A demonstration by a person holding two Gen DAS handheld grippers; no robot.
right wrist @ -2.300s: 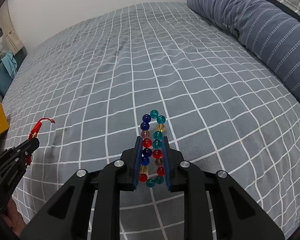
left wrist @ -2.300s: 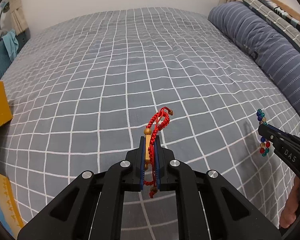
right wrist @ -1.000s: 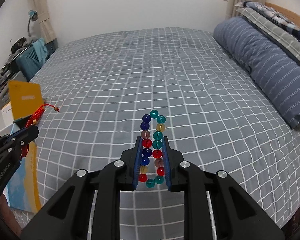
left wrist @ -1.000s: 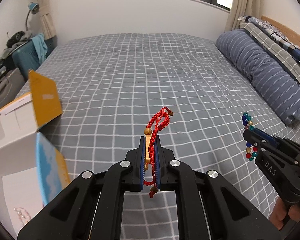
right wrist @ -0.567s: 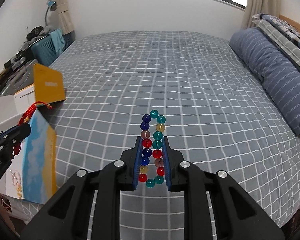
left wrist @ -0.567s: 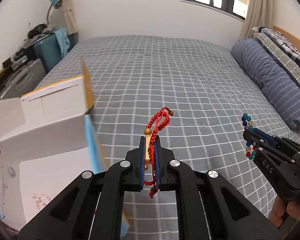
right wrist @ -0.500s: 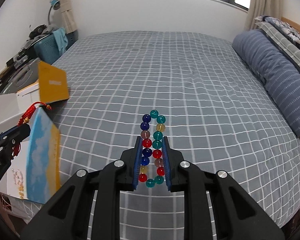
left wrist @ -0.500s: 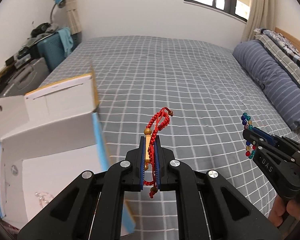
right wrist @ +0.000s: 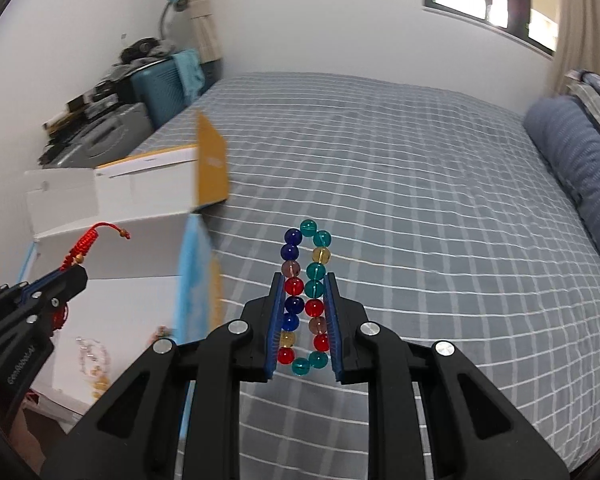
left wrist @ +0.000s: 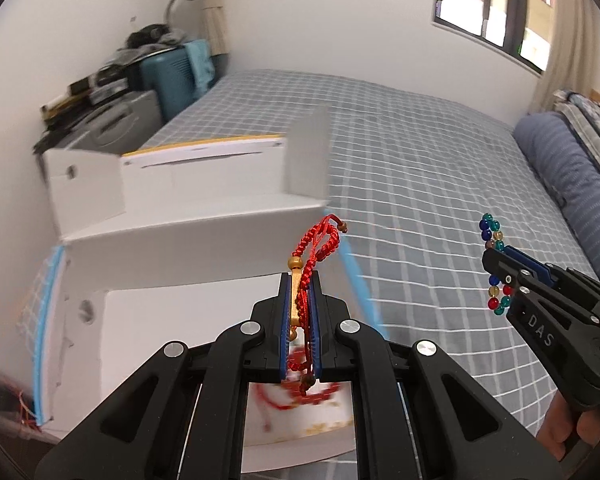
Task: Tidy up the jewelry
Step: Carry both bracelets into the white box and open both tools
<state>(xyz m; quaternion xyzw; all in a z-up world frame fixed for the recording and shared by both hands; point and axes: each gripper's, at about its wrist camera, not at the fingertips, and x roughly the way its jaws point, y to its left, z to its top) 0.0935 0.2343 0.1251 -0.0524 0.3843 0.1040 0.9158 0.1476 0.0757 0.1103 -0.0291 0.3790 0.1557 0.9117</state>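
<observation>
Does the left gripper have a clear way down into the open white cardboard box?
Probably yes: the left gripper, shut on the red braided cord bracelet, hangs over the white cardboard box, flaps open.

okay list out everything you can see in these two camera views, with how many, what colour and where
red bracelet: one, red cord with gold beads, clamped in the left gripper
bead bracelet: one, blue, teal, red and amber beads, clamped in the right gripper
box: one, white inside with yellow and blue outside, open, at the bed's left edge
jewelry in box: a few blurred pieces, pale and gold, on the box floor
bed: one, grey with white grid, filling the middle
pillow: one, blue striped, far right
suitcase: one, teal, by the left wall
lamp: one, blue, above the suitcase
window: one, dark frame, top right
left gripper: black, blue pads, shut
right gripper: black, blue pads, shut
</observation>
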